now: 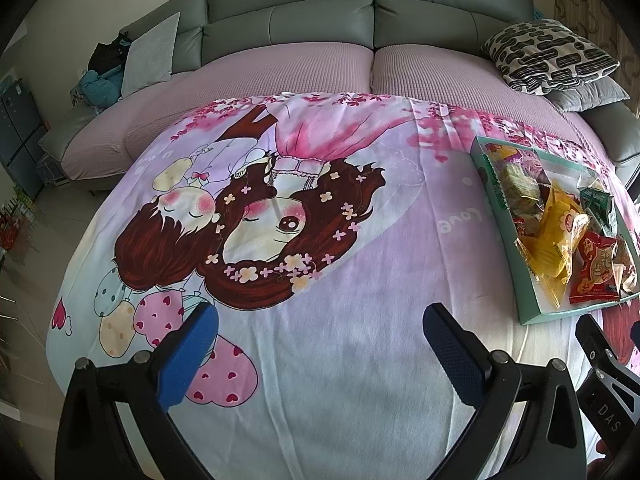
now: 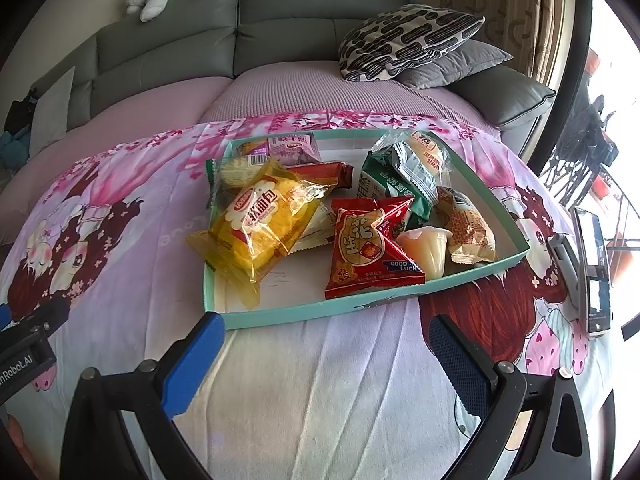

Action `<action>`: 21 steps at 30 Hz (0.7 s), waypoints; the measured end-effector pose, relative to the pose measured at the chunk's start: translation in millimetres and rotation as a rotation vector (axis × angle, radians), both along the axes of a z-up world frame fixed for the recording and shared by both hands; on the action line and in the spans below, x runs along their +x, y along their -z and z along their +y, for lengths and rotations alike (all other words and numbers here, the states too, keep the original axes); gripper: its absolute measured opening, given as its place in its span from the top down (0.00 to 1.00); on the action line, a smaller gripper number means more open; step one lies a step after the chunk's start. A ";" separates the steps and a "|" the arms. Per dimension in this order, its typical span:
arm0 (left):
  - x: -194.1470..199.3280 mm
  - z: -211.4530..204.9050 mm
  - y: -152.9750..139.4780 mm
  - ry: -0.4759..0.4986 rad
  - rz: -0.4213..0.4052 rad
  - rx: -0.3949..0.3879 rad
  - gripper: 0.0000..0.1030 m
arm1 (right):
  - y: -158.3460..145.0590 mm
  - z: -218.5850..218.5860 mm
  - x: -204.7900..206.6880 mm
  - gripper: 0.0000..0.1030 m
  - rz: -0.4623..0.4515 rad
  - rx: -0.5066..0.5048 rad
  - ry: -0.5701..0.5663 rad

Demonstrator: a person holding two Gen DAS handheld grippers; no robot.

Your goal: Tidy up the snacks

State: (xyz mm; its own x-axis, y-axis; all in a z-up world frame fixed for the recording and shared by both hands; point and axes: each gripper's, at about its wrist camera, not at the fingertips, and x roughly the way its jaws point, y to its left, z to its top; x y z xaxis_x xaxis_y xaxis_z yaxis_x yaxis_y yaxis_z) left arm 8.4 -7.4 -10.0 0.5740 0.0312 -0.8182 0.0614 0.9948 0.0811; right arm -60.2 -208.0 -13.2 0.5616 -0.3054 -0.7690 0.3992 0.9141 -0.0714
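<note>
- My left gripper (image 1: 318,334) hangs over the cartoon-print blanket (image 1: 320,360), jaws spread wide with nothing between them
- My right gripper (image 2: 326,344) is just as wide apart and empty, hovering just short of the near rim of the teal tray (image 2: 280,314)
- The tray lies on the blanket, to the right of my left gripper
- Heaped in it: a yellow bread packet (image 2: 260,216), a red peanut packet (image 2: 370,246), a green packet (image 2: 394,184) and a jelly cup (image 2: 426,250)
- A grey sofa (image 2: 280,32) stands behind
</note>
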 end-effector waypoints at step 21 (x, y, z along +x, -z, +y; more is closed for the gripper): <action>-0.3 -0.1 1.2 0.004 0.004 -0.006 0.01 | 2.1 -0.6 -0.2 0.00 0.002 0.001 0.002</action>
State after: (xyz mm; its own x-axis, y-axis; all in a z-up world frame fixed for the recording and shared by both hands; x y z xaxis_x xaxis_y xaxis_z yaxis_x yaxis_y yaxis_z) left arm 8.2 -7.5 -11.1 0.5711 0.0238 -0.8205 0.0656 0.9951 0.0745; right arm -60.4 -208.6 -15.3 0.5592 -0.3056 -0.7706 0.4009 0.9134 -0.0713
